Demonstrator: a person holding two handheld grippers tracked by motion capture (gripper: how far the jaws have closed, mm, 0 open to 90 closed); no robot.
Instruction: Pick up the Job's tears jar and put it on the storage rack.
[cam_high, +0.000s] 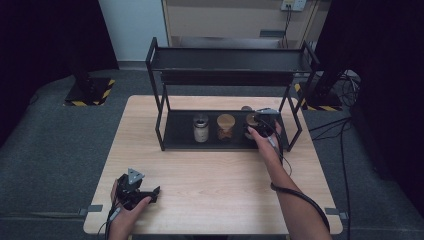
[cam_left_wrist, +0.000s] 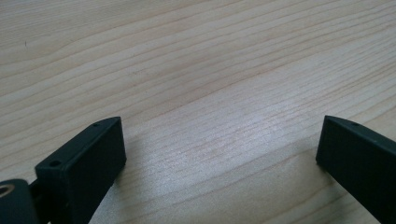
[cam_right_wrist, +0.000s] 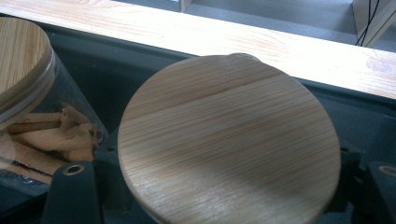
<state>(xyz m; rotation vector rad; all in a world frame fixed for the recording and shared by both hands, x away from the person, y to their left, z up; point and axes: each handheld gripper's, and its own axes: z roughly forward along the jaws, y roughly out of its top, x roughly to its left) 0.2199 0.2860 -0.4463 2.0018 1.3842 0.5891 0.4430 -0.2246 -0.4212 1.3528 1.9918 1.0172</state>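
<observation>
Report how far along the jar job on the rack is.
Looks done: two jars, a metal-lidded jar and a bamboo-lidded jar, stand on the rack's lower shelf. In hand: the right gripper is shut on a third jar at that shelf's right end. Left, probably: releasing or moving it. The left gripper rests open on the table.

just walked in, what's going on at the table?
A person works two handheld grippers at a wooden table. The right gripper is reached into the lower tier of a black two-tier rack and is shut on a jar with a bamboo lid, the rightmost of three jars there. Beside it stand a second bamboo-lidded jar and a metal-lidded jar. The left gripper rests near the table's front edge, jaws open on nothing.
</observation>
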